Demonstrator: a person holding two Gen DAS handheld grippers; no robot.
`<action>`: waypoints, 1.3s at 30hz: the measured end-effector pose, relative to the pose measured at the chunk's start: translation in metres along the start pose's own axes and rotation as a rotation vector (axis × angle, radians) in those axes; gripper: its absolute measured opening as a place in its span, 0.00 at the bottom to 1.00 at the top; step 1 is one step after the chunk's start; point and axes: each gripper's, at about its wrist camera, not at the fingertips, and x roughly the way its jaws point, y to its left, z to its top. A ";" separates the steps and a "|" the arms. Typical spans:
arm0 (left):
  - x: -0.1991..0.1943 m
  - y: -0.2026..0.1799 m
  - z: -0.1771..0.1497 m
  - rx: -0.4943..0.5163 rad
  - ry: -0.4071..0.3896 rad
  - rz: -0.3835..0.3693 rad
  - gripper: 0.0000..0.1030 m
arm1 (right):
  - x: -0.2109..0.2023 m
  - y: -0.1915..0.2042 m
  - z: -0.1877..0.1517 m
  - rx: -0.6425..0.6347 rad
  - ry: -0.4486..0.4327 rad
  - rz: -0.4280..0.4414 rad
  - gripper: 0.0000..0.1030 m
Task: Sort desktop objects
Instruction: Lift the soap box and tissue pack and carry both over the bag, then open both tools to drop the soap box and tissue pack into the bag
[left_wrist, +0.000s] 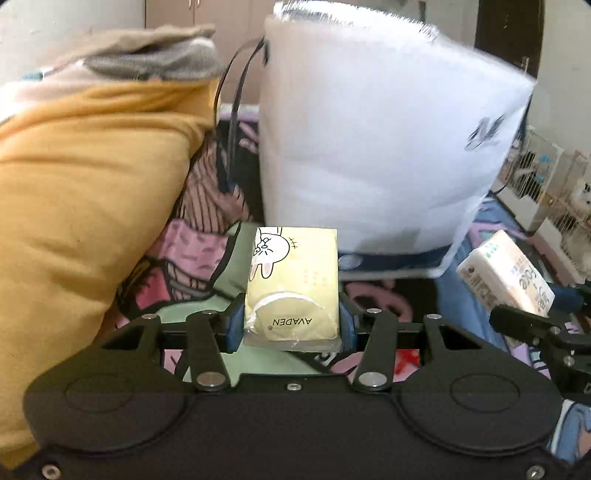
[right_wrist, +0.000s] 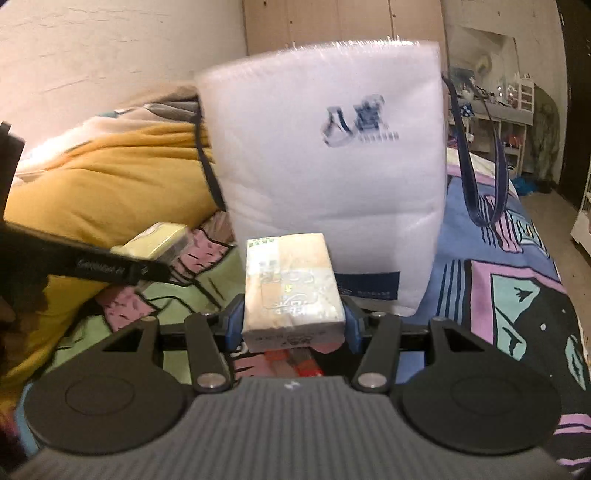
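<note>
Two packs of pocket tissues ride in the air above a patterned bedspread (right_wrist: 517, 266), one in each hand-held gripper. The left gripper (left_wrist: 291, 325) has its blue pads pressed to both sides of a yellow tissue pack (left_wrist: 293, 288) printed with a cartoon rabbit and the word AVADEN, jaws roughly half closed around it. The right gripper (right_wrist: 293, 325) clamps a white tissue pack (right_wrist: 291, 288) the same way, at about the same width. Each pack also shows at the edge of the other camera's view, so the two hands travel side by side. Directly ahead of both stands a tall white foam-lined tote bag (right_wrist: 325, 177) with dark blue straps, upright on the bed beside a mustard-yellow pillow (left_wrist: 85, 206). The step in hand appears to be the carry: both packs gripped and clear of the bedding, heading for the bag. The next move likely calls for raising each pack over the bag's top rim, which sits high in both views, before any release; the bag's mouth is not visible from here.
</note>
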 end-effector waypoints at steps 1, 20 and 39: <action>-0.006 -0.003 0.004 0.006 -0.012 -0.007 0.45 | -0.007 0.000 0.004 -0.003 -0.003 0.003 0.54; -0.052 -0.041 0.133 0.095 -0.217 -0.023 0.45 | -0.044 0.005 0.143 -0.160 -0.205 -0.077 0.54; 0.031 -0.067 0.231 0.127 -0.093 -0.098 0.45 | 0.042 -0.035 0.205 -0.116 -0.074 -0.122 0.55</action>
